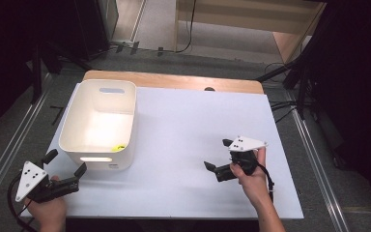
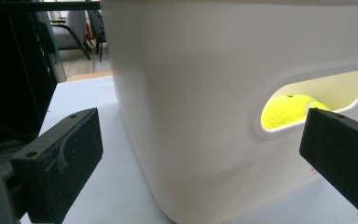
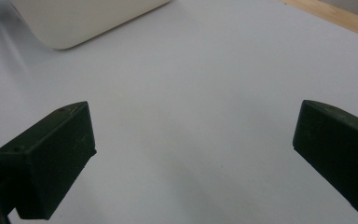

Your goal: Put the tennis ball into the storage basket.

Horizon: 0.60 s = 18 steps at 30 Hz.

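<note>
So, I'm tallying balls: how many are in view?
1: a yellow ball inside the white bin, at its near right corner. The near wall could hide more.

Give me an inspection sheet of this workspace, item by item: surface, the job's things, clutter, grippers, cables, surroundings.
Surface: white board lying on a wooden table, whose far edge shows beyond it.
Job's things: white bin at the board's left, upright; yellow-green ball inside it, seen through the handle slot.
Clutter: nothing seen.
Grippers: left gripper open, held just short of the bin's near wall; right gripper open over bare board, holding nothing.
Cables: a black cable trails from the left gripper, another from the right; more lie on the floor behind the table.
Surroundings: grey floor, dark stands either side, wooden furniture behind.
</note>
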Tool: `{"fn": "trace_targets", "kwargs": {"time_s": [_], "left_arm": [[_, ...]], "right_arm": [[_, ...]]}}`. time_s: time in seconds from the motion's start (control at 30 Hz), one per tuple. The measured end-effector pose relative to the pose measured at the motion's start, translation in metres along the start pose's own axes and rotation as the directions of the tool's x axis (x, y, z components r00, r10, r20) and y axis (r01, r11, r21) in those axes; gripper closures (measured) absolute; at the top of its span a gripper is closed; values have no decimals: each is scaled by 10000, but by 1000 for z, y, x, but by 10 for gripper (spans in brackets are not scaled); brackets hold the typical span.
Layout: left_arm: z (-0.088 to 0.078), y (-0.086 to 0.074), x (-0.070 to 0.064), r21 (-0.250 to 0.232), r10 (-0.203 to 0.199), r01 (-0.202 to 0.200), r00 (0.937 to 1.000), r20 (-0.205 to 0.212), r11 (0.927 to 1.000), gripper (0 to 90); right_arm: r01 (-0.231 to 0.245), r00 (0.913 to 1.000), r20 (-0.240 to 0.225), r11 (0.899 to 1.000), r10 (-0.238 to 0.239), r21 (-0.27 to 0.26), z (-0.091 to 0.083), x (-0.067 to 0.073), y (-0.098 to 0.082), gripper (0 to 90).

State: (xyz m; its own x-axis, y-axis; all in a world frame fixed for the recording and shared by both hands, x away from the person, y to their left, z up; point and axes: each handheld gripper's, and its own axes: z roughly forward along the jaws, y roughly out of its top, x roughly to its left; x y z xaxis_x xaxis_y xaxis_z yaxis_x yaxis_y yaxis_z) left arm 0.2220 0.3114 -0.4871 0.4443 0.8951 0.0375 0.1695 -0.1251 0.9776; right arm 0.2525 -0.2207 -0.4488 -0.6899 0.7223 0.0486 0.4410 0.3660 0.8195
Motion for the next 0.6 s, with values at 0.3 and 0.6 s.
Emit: {"fn": "trace_targets", "kwargs": {"time_s": [0.3,0.6], "left_arm": [[0,0,-1,0,6,-6,10000,-4,10000,0],[0,0,-1,-2,-18,18,10000,-16,10000,0]], "right_arm": [[-450,9984,328,9979,465,-473,-16,-9,-25,0],[-653,9951,674,9932,719,-959,-30,-14,-43,0]]}}
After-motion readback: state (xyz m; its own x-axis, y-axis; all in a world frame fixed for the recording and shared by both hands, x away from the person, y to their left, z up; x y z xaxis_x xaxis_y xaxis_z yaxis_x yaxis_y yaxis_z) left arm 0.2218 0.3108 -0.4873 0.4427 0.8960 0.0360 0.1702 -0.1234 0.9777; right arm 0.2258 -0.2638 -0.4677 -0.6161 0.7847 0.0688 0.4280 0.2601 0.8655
